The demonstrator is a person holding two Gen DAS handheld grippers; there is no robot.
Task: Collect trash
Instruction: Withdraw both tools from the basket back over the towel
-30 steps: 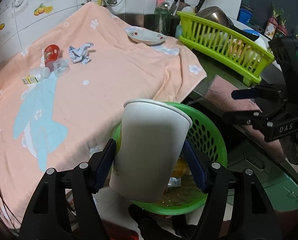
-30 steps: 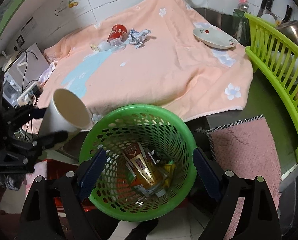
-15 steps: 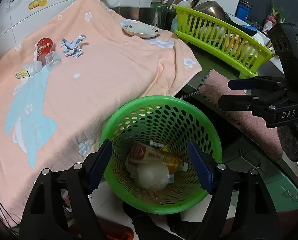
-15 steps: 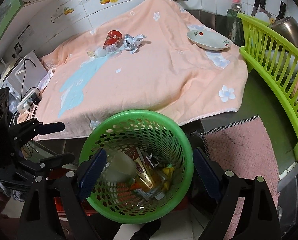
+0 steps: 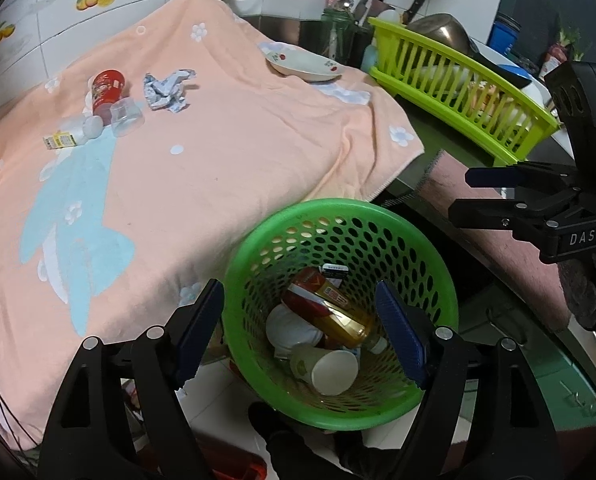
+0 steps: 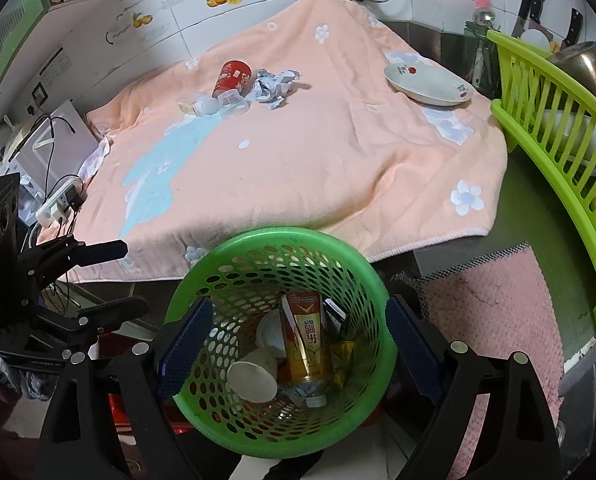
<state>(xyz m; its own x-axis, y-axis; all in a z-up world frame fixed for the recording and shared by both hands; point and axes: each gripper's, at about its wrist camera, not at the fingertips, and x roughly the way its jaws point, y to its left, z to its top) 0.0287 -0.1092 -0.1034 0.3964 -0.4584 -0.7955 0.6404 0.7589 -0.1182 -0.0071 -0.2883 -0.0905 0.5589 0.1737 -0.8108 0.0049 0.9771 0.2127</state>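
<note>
Trash such as a paper cup (image 5: 330,368) is binned between the empty, spread left gripper (image 5: 300,330), while a red cup (image 5: 107,90) and crumpled wrapper (image 5: 168,90) are left ahead.

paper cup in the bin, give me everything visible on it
The paper cup is plain white paper, pale inside, with a faint greenish mark on its wall. It lies on its side at the bottom of the green basket, open mouth towards the cameras. It rests against a gold and red bottle and other white trash. No gripper touches it.
</note>
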